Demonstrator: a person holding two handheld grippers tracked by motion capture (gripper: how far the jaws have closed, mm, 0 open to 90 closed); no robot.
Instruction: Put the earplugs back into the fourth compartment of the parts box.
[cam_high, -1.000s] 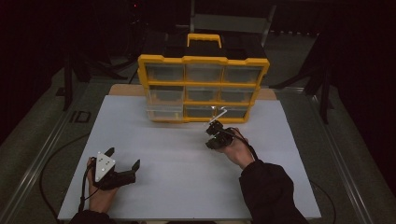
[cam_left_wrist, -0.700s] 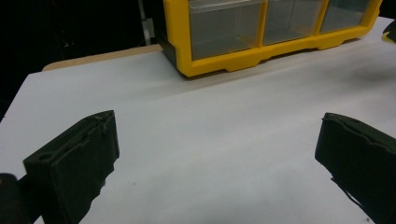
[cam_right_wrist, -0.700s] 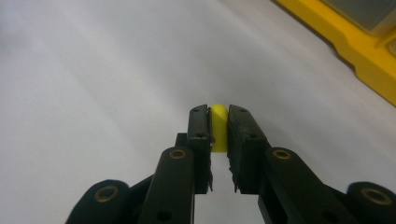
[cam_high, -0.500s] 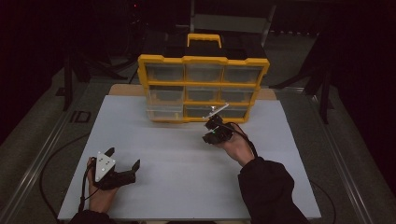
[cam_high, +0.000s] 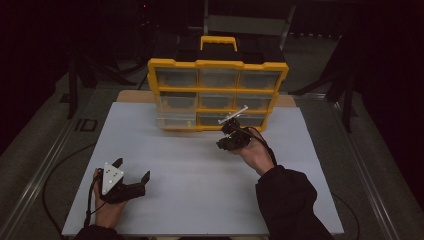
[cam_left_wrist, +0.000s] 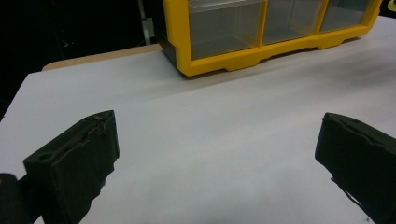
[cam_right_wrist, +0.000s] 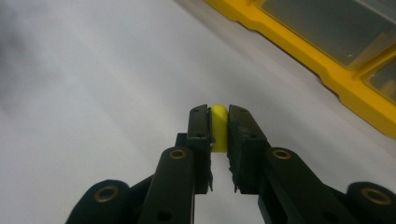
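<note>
You sit at a table (cam_high: 150, 150) with a plain white top that takes most of the light; its far edge shows a strip of bare wood (cam_high: 131, 96). Around you the room is dark, nearly black to the left, right and rear. The floor (cam_high: 45, 125) is grey and dim, and a pale metal rail (cam_high: 40, 175) runs along it by the table's left side, with another rail (cam_high: 372, 200) on the right. Black stand legs (cam_high: 75, 85) rise at the left, and more dark legs (cam_high: 345, 95) stand at the right. Behind the table there is a grey metal frame (cam_high: 245, 22). A tiny red light (cam_high: 145, 6) glows at the back.
</note>
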